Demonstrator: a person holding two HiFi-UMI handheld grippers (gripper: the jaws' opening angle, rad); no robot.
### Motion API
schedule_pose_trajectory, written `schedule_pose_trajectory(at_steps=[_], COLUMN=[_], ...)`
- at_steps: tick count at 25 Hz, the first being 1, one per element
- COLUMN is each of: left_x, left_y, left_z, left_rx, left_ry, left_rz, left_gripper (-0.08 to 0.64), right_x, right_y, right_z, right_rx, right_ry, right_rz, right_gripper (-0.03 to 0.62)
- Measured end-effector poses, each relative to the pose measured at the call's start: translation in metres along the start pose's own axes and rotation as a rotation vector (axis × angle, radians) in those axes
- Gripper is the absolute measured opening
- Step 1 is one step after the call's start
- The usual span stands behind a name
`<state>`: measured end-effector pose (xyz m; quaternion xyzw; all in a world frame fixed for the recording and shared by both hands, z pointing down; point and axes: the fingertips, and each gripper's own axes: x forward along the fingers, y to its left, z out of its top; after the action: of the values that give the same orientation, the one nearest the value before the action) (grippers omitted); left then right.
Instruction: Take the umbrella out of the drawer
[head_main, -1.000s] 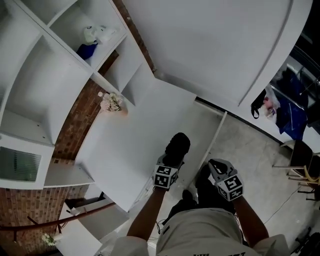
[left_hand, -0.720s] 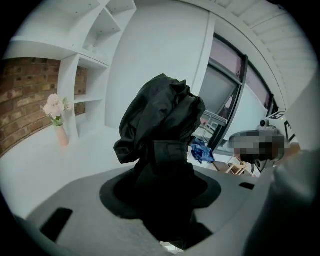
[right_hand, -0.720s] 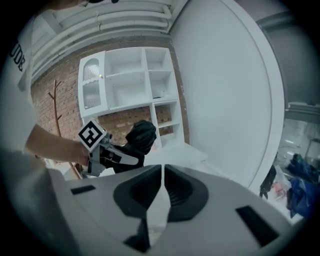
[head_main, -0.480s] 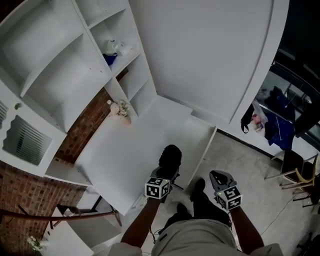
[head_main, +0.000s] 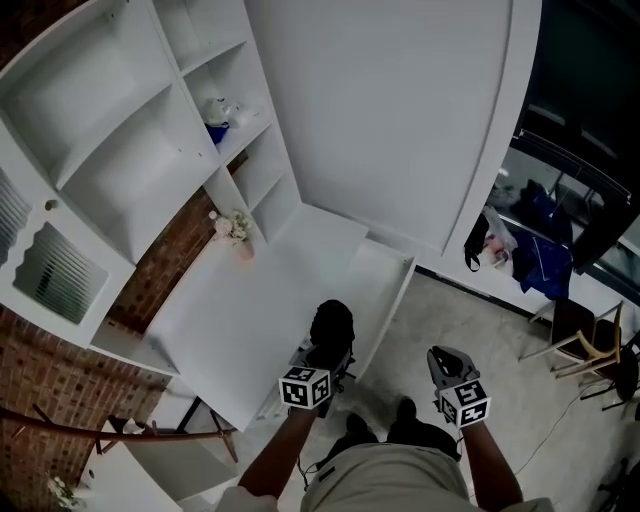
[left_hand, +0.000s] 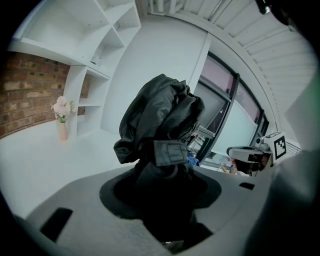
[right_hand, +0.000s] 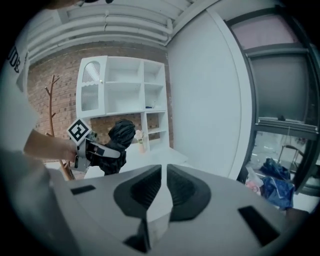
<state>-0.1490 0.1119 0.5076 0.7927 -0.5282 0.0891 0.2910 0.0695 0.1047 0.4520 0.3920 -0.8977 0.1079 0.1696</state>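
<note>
White bench (head_main: 250, 300) under shelving: over its near edge the left gripper (head_main: 322, 358) has its fingers (left_hand: 80, 205) clamped on the black folded umbrella (head_main: 332, 322), whose bundle juts past their tips. Off the bench, the right gripper (head_main: 447, 362) holds its fingers (right_hand: 142, 192) nearly together with nothing between them.

black matt cloth umbrella (left_hand: 160, 120), rough brick wall (left_hand: 27, 102), smooth white shelf unit (head_main: 130, 175)

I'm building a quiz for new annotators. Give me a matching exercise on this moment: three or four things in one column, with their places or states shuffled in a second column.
Things:
1. left claw
2. right claw
3. flower vase
4. blue object

States:
A. standing on the white counter
B. shut, empty
C. in a compartment of the shelf unit
D. clamped on the black umbrella

Pairs: 1-D; 2-B; 3-A; 4-C
</note>
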Motion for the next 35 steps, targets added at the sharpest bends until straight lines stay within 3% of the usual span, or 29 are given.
schedule_pose_trajectory(at_steps=[5, 13, 21, 35], left_x=[-0.01, -0.026, -0.054, -0.086], left_y=[-0.033, -0.079, -0.118, -0.118], left_z=[0.016, 0.038, 0.059, 0.064], left_rx=[-0.024, -0.036, 0.007, 0.02], left_ry=[-0.074, -0.184, -0.286, -0.365], left_rz=[0.009, 0.073, 0.13, 0.193], left_gripper=[0.221, 0.221, 0.221, 0.221], right_x=[-0.016, -0.051, -0.085, -0.088], right_y=[-0.026, -0.05, -0.07, -0.06], right_z=[0.017, 0.051, 0.076, 0.088], right_rx=[0.044, -0.021, -0.063, -0.081], right_ry=[-0.07, -0.157, -0.221, -0.276], right_rz=[-0.001, 0.076, 0.137, 0.198], right_gripper=[0.035, 0.035, 0.035, 0.034])
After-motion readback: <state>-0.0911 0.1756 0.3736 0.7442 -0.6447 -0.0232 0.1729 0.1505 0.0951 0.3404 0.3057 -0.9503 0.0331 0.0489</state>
